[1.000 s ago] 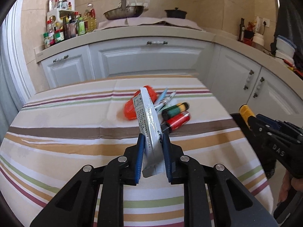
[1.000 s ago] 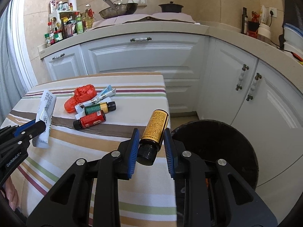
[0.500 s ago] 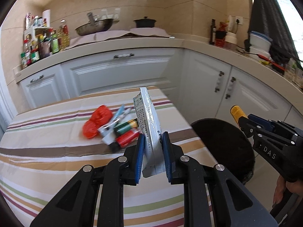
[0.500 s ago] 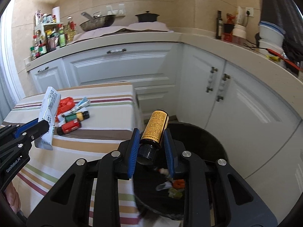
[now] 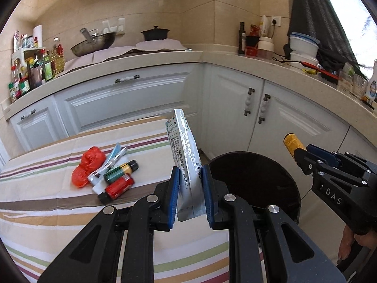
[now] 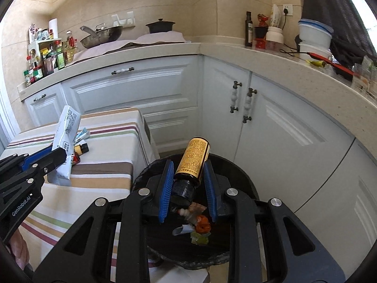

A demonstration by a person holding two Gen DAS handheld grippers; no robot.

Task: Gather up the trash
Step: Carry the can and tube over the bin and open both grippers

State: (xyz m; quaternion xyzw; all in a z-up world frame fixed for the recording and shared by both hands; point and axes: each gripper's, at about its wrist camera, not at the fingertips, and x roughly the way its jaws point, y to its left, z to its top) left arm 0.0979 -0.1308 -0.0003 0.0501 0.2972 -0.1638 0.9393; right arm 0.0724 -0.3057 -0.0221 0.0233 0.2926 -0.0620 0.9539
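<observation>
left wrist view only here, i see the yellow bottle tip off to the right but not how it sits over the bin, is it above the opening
Observer: Yes. In the right wrist view the right gripper holds the yellow-labelled bottle cap toward the camera, with the black trash bin directly behind and below it.
Operator: anything in the bin already
Observer: Yes, scraps lie at the bottom, including an orange crumpled piece and a greenish wrapper.
Operator: my pouch over the bin too
Observer: No. There the white pouch in the left gripper hangs over the striped tablecloth, left of the bin.
</observation>
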